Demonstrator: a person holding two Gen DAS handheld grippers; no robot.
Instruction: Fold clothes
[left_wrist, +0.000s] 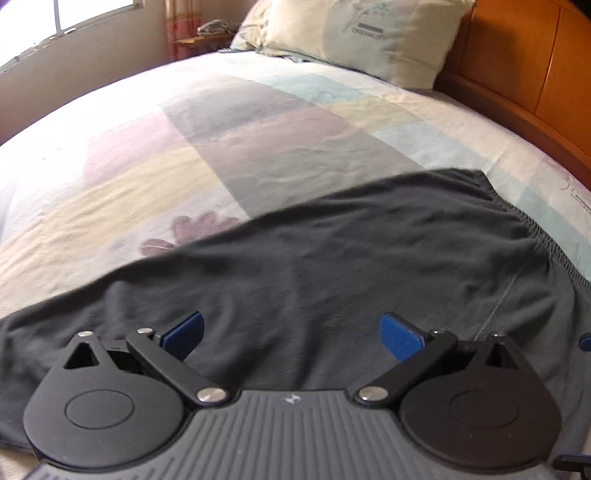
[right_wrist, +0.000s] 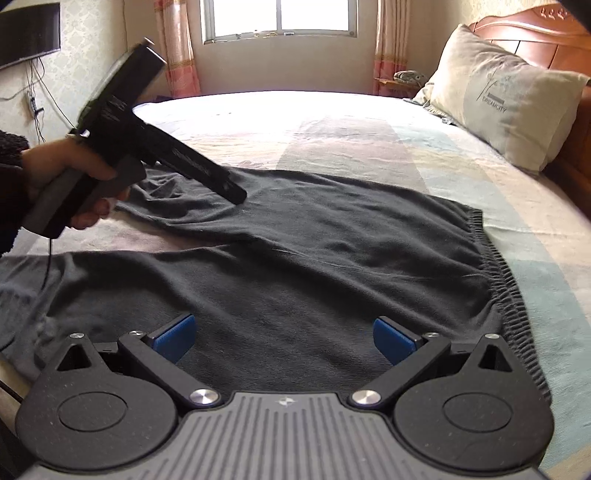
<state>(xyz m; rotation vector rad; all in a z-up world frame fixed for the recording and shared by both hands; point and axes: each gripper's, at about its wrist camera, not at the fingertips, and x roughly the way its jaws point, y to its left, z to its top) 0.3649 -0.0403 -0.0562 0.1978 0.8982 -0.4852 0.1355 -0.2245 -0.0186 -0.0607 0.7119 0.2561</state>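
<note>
Dark grey trousers are lying spread flat on the bed, elastic waistband pointing right, the two legs running off to the left with a strip of bedspread showing between them. Right gripper is hovering over the near leg, blue pads spread wide, nothing between them. Left gripper is likewise standing spread and empty above the cloth; in the right wrist view it is angling down over the far leg, a hand wrapping its handle. Pastel patchwork bedspread is lying under everything. Pillow is leaning against the wooden headboard at far right. Window and curtains are sitting beyond the bed
</note>
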